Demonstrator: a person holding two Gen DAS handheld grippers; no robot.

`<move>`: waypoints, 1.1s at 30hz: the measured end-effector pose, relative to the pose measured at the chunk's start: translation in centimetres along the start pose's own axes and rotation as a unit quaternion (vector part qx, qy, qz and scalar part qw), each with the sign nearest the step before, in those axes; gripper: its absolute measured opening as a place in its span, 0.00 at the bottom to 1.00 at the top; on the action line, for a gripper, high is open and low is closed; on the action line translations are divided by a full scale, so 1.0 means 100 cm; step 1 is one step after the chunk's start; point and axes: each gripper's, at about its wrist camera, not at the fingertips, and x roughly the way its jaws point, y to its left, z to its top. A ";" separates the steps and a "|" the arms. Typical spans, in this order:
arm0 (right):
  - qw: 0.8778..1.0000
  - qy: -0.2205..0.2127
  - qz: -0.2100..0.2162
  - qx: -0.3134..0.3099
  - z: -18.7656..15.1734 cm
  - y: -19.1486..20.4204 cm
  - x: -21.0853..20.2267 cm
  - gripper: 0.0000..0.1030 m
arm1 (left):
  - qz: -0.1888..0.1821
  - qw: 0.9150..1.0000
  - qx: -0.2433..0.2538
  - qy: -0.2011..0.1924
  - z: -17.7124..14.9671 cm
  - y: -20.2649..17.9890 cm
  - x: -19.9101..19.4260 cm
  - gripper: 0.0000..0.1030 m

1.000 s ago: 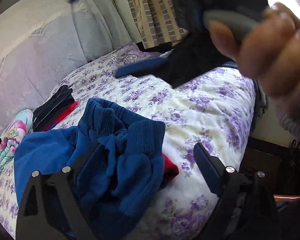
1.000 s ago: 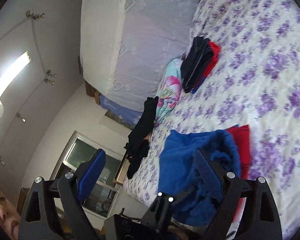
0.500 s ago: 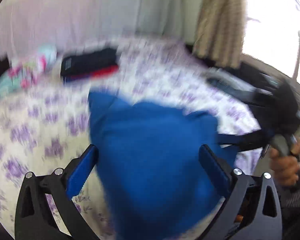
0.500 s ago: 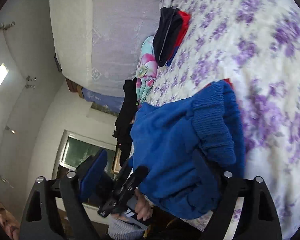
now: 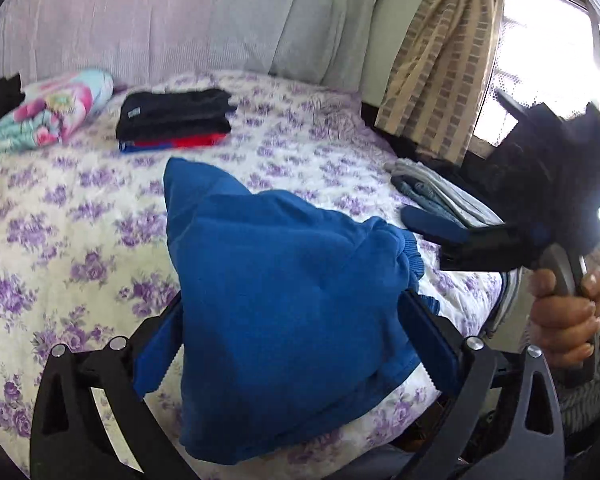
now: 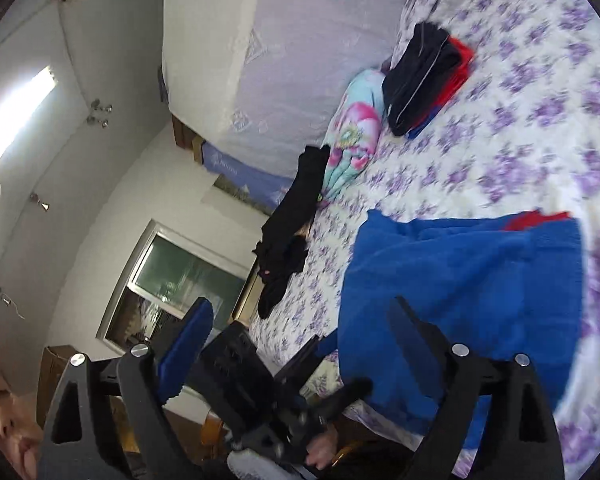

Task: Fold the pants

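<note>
The blue fleece pants [image 5: 284, 296] lie bunched on the flowered bedspread [image 5: 60, 216] near its front edge. My left gripper [image 5: 292, 344] is open, its blue pads either side of the pants' near end. The pants also show in the right wrist view [image 6: 460, 288], with a red edge under their far side. My right gripper [image 6: 300, 344] is open and empty, held off the bed's edge beside the pants; it shows in the left wrist view [image 5: 436, 228], in a hand.
A folded stack of black, red and blue clothes [image 5: 172, 120] lies at the back of the bed. A flowered pillow [image 5: 48, 112] and a black garment [image 6: 292, 224] lie to its left. Folded grey clothes [image 5: 440, 192] sit at the right edge, near the curtain [image 5: 440, 60].
The left gripper has swung round to face the pants from the bed's front edge. The pants have gone from a crumpled heap to a flatter spread. The right gripper has dropped to the pants' right.
</note>
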 end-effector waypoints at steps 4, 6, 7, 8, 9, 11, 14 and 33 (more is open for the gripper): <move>0.998 0.048 0.026 0.030 0.011 -0.008 0.047 0.87 | 0.058 0.998 0.007 -0.013 0.001 0.005 -0.004 0.95; 0.997 0.059 0.023 0.049 0.014 -0.015 0.066 0.87 | 0.066 0.998 -0.014 -0.017 0.003 0.016 -0.011 0.95; 0.996 0.066 0.025 0.058 0.016 -0.020 0.075 0.87 | 0.052 0.998 -0.024 -0.023 0.003 0.019 -0.017 0.95; 0.996 0.066 0.017 0.066 0.015 -0.023 0.079 0.87 | 0.027 0.999 -0.031 -0.028 0.004 0.020 -0.022 0.95; 0.995 0.064 0.007 0.076 0.016 -0.029 0.082 0.87 | -0.002 0.999 -0.029 -0.028 0.006 0.016 -0.025 0.95; 0.994 0.063 0.002 0.093 0.018 -0.040 0.087 0.87 | -0.034 0.999 0.001 -0.009 0.006 0.002 -0.017 0.95; 0.993 0.061 -0.015 0.099 0.022 -0.051 0.081 0.79 | -0.047 0.998 0.030 0.038 -0.009 -0.012 0.017 0.95; 0.905 -0.014 -0.350 -0.241 -0.053 0.028 0.008 0.73 | 0.054 0.998 -0.021 0.032 0.034 0.034 0.018 0.95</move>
